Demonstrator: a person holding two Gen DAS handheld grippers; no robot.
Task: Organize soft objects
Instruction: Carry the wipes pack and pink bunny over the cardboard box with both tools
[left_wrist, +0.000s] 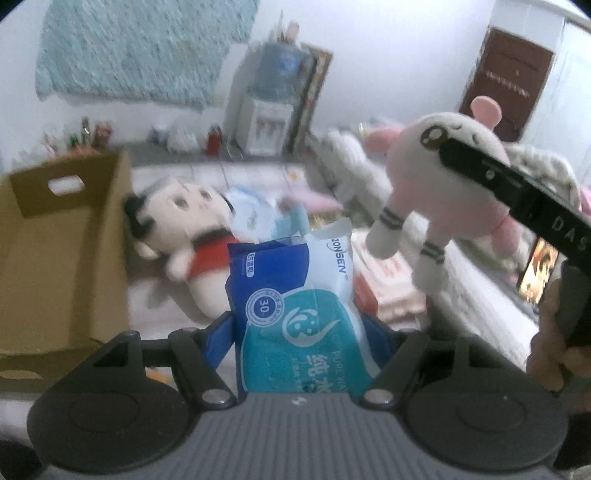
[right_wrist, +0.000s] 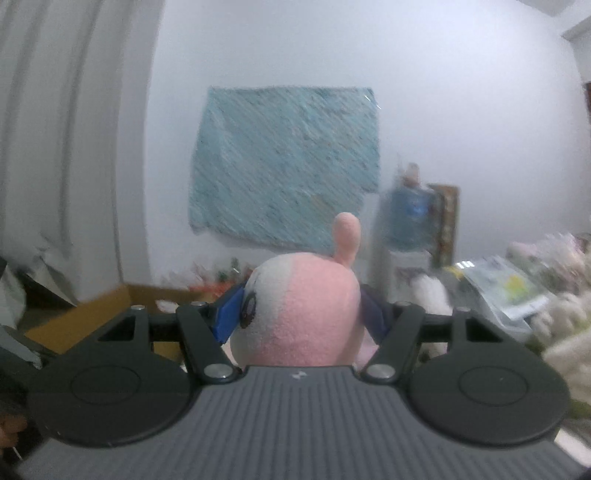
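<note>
Left tongs (left_wrist: 299, 332) hide wipes pack's (left_wrist: 295, 291) apparently clamped bottom.

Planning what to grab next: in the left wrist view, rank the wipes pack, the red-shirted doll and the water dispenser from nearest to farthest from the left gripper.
1. wipes pack, between its fingers.
2. red-shirted doll, lying beyond, left.
3. water dispenser, against the far wall.

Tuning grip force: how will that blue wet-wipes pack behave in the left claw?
The wipes pack probably flexes: its film wrapper looks creased. The glossy film may slip between the left claw pads. It stands upright well past the pads, so it seems fairly firm.
</note>
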